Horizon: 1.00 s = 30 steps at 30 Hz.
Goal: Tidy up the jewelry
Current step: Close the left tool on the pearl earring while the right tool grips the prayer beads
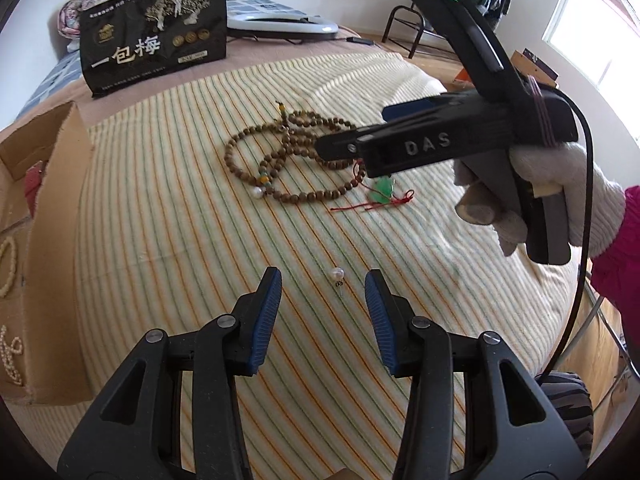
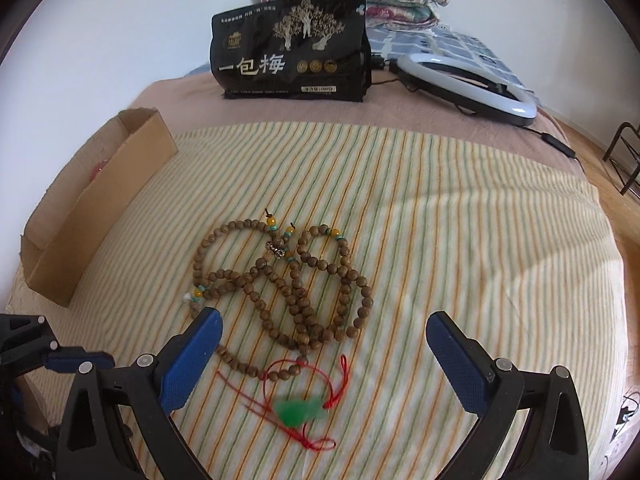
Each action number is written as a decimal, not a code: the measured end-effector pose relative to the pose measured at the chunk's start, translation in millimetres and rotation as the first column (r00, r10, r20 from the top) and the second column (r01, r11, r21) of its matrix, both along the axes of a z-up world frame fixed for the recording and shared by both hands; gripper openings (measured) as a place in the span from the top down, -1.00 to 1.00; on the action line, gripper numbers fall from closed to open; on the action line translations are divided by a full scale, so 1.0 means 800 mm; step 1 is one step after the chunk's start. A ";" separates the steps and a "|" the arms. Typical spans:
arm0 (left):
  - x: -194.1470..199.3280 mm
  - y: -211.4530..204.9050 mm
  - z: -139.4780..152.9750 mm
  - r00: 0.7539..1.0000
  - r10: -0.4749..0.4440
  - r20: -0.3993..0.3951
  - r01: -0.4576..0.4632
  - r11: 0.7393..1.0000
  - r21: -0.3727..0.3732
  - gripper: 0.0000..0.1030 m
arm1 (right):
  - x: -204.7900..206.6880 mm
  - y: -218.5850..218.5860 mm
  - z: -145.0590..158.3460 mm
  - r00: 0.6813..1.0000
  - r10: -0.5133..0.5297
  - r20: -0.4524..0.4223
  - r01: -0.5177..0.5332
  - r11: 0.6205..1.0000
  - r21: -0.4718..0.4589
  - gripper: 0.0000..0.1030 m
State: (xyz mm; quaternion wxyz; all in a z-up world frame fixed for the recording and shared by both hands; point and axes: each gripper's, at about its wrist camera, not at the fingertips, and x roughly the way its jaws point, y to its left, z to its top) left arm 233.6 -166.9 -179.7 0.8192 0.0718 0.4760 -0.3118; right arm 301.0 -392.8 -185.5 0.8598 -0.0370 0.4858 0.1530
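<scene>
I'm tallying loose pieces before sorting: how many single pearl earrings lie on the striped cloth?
2. One pearl earring lies between the open left gripper's fingers; another pearl rests against the wooden bead strand's near-left edge. More may hide under the beads.

Bed (image 2: 460, 240) w/ striped cloth – wooden bead strand (image 2: 288, 280), green pendant (image 2: 300, 410), pearl earring (image 1: 337, 274), cardboard box (image 2: 96, 208), black bag (image 2: 290, 50)

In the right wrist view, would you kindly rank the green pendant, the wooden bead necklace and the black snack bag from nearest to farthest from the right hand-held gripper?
1. Green pendant, on its red cord between the right hand-held gripper's open fingers.
2. Wooden bead necklace, just beyond, mid-blanket.
3. Black snack bag, upright at the far end.
</scene>
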 end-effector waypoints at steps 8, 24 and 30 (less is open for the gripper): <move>0.004 -0.013 -0.021 1.000 -0.026 -0.011 0.026 0.999 0.033 0.43 | 0.014 0.006 -0.019 1.000 0.021 -0.007 -0.021 1.000 -0.001 -0.99; 0.008 -0.010 -0.032 1.000 -0.007 0.026 0.006 0.999 0.032 0.86 | 0.024 0.031 -0.034 0.997 0.075 0.028 -0.072 0.994 -0.081 -0.64; 0.007 -0.008 -0.031 1.000 0.007 0.022 -0.008 1.000 0.026 0.87 | 0.020 0.039 -0.024 0.992 0.126 0.009 -0.125 0.991 -0.053 0.57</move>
